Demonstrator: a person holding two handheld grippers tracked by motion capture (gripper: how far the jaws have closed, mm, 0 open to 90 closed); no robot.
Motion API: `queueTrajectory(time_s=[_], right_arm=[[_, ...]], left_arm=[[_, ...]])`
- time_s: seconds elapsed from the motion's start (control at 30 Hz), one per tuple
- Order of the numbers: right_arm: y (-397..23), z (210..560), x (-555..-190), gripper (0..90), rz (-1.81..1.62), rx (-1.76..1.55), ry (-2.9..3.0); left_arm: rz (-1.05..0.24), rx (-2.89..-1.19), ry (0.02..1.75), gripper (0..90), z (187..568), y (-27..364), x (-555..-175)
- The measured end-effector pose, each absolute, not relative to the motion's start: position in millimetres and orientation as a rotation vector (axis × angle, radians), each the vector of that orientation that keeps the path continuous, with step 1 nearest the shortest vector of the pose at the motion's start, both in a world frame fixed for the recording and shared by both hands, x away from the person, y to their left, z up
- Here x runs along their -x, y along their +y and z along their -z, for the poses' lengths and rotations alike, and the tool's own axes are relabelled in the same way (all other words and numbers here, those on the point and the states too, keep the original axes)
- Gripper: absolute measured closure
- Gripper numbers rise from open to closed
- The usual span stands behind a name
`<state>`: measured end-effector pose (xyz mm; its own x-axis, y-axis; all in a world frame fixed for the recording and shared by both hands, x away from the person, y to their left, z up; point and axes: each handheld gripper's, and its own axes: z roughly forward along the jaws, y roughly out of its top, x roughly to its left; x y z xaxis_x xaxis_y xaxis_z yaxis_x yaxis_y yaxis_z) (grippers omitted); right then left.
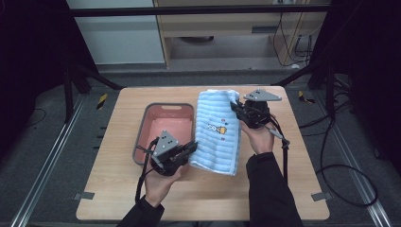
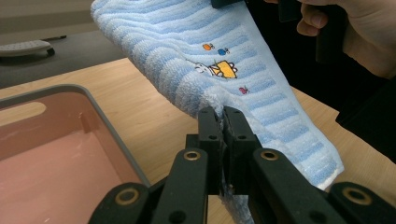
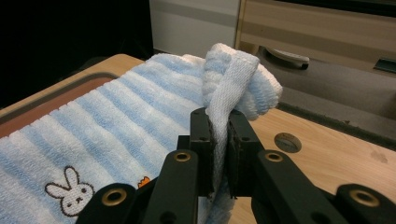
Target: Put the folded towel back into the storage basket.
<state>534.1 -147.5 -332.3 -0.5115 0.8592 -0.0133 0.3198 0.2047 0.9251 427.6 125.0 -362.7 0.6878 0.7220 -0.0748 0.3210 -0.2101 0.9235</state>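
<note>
One striped towel (image 1: 217,132) is pinched by two grippers: left gripper (image 1: 193,147) and right gripper (image 1: 235,108). One pink basin (image 1: 163,124) sits just beside it on the table (image 1: 118,189).

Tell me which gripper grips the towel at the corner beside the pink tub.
The left gripper: it pinches the blue striped towel at its near corner, beside the pink tub. The right gripper clamps the far corner.

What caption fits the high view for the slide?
Left gripper and right gripper, each shut on an edge of the blue striped towel, hold it beside the pink basin.
</note>
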Motion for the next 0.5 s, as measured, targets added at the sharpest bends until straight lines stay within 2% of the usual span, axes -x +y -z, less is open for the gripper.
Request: queueTrajectory(time_s=[0.5], right_arm=[[-122,322,-545,83.0,-1.312,-1.065,1.948]], left_arm=[[-0.491,-1.775,0.843,86.7,353,150,-431]])
